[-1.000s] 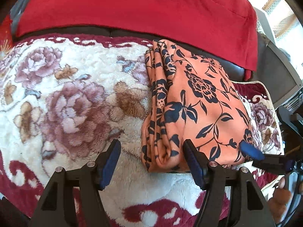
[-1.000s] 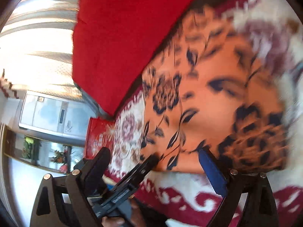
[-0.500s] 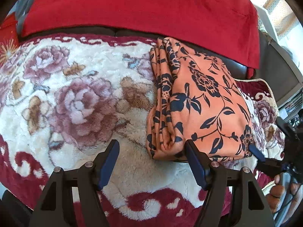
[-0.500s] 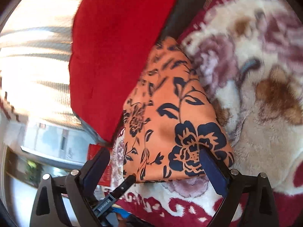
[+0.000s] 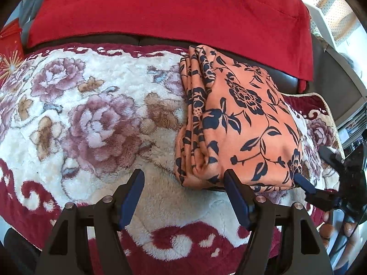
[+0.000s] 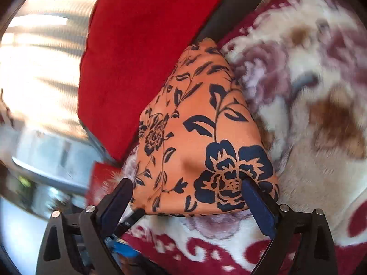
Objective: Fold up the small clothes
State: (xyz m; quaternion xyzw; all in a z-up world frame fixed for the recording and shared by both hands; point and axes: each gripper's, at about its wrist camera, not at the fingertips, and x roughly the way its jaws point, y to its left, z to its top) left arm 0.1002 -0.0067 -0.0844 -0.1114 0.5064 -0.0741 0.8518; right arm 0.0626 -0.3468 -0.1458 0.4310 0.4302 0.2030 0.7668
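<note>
A folded orange garment with dark blue flowers (image 5: 238, 123) lies on the fluffy floral blanket (image 5: 91, 119), its stacked fold edges facing left. My left gripper (image 5: 184, 183) is open and empty, just in front of the garment's near left corner. My right gripper (image 6: 187, 191) is open and empty, its fingers either side of the garment's (image 6: 201, 137) near edge; it also shows in the left wrist view (image 5: 312, 169) at the garment's right corner.
A red cover (image 5: 172, 6) drapes the dark sofa back (image 5: 128, 39) behind the garment. The blanket's dark red border (image 5: 183, 243) runs along the near edge. Window light and furniture show to the left in the right wrist view (image 6: 41, 137).
Both grippers have drawn back a little from the garment. The right wrist view has swung and steadied, with the garment's near edge now centred between its fingers.
</note>
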